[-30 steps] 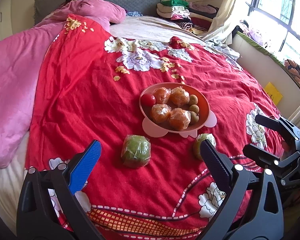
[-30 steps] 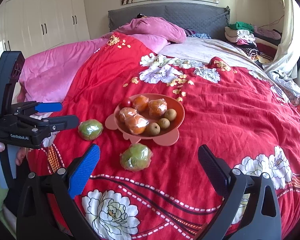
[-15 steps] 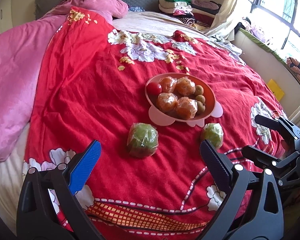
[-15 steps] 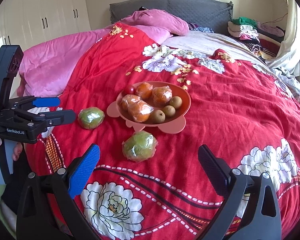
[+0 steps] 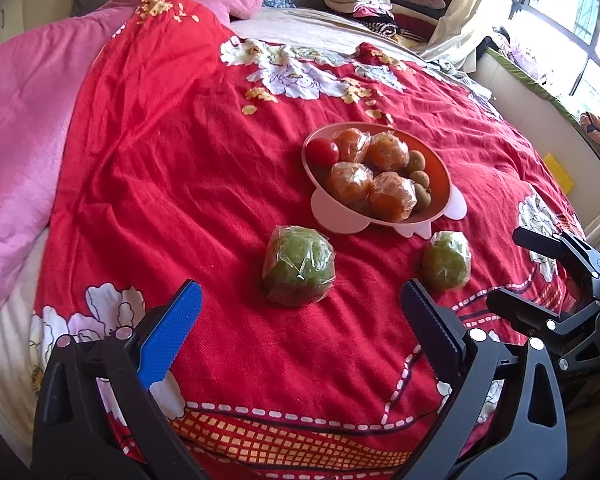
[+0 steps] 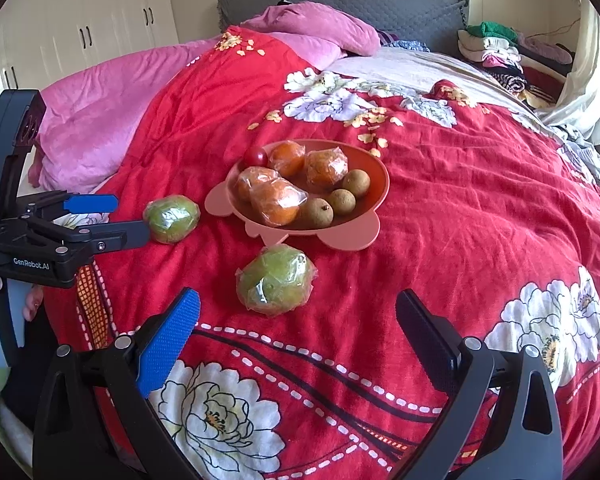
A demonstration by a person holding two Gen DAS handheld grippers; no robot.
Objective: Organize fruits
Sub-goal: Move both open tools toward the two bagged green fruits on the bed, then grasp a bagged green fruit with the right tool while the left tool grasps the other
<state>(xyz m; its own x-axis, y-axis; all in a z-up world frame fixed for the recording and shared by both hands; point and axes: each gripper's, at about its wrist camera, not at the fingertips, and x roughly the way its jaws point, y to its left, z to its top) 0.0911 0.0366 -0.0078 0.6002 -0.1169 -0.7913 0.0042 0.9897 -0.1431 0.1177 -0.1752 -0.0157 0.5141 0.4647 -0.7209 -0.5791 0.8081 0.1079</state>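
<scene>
In the left wrist view, the left hand-held gripper (image 5: 300, 300) stood spread wide and empty above the red floral bedspread (image 5: 172, 184), its blue-padded finger and dark finger flanking a plastic-wrapped green fruit (image 5: 298, 265) that lay on the cloth just ahead of the tips. A second wrapped green fruit (image 5: 446, 260) lay to the right, near the pink bowl (image 5: 340, 212), which held four wrapped oranges (image 5: 349, 182), a red tomato (image 5: 322, 152) and small brown fruits (image 5: 419, 179). The right hand-held gripper (image 5: 512, 268) showed at the right edge, also spread. In the right wrist view, the right hand-held gripper (image 6: 298, 312) was wide apart with nothing between its fingers, a wrapped green fruit (image 6: 275, 279) lying just beyond them and close to the bowl (image 6: 348, 236). The left hand-held gripper (image 6: 130, 216) reached in from the left, its tips next to the other green fruit (image 6: 173, 219); whether they touched it I could not tell.
</scene>
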